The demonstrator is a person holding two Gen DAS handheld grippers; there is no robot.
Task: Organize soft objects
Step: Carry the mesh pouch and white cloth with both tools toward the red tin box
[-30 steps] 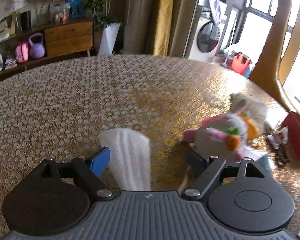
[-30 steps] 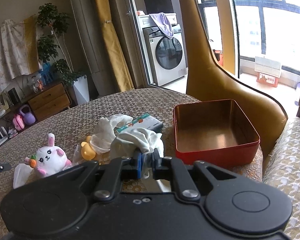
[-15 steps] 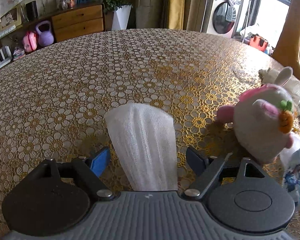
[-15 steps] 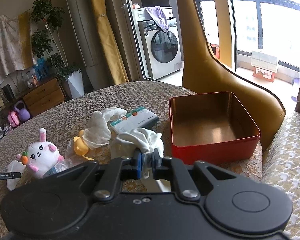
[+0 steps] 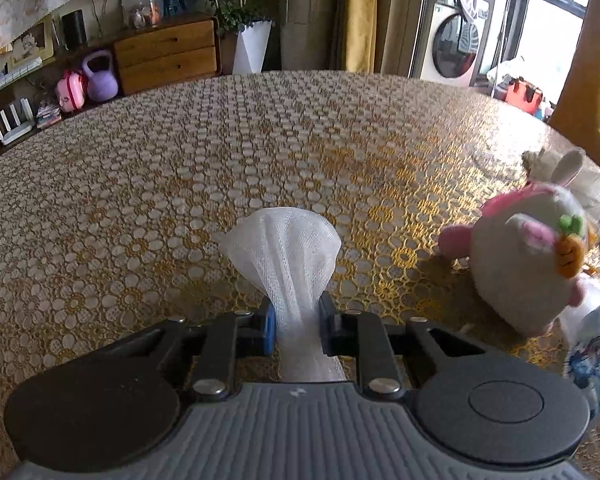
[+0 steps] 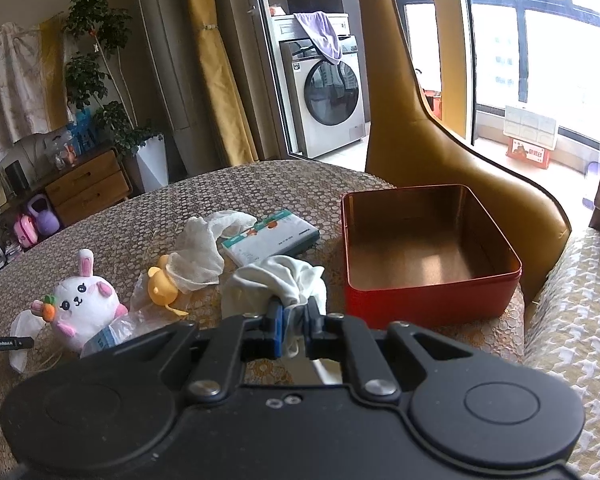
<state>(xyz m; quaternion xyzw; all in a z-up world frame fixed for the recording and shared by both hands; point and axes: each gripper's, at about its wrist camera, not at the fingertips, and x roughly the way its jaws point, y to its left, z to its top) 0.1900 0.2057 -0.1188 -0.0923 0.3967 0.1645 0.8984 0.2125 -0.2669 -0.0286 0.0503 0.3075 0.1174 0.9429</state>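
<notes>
Left gripper (image 5: 296, 316): fingers are pinching the white mesh cloth (image 5: 286, 256), which is fanning out toward 12 o'clock over the bench (image 5: 180, 184).
Right gripper (image 6: 294, 326): fingers are clamping the white rag (image 6: 284, 282).
Red tin (image 6: 428, 236): sitting at 2 o'clock.
Plush bunny (image 6: 84, 300): sitting at 9 o'clock.

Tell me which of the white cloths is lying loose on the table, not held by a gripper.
The gauze cloth draped over the yellow duck. The left gripper pinches the mesh cloth; the right gripper pinches the smooth cloth.
</notes>
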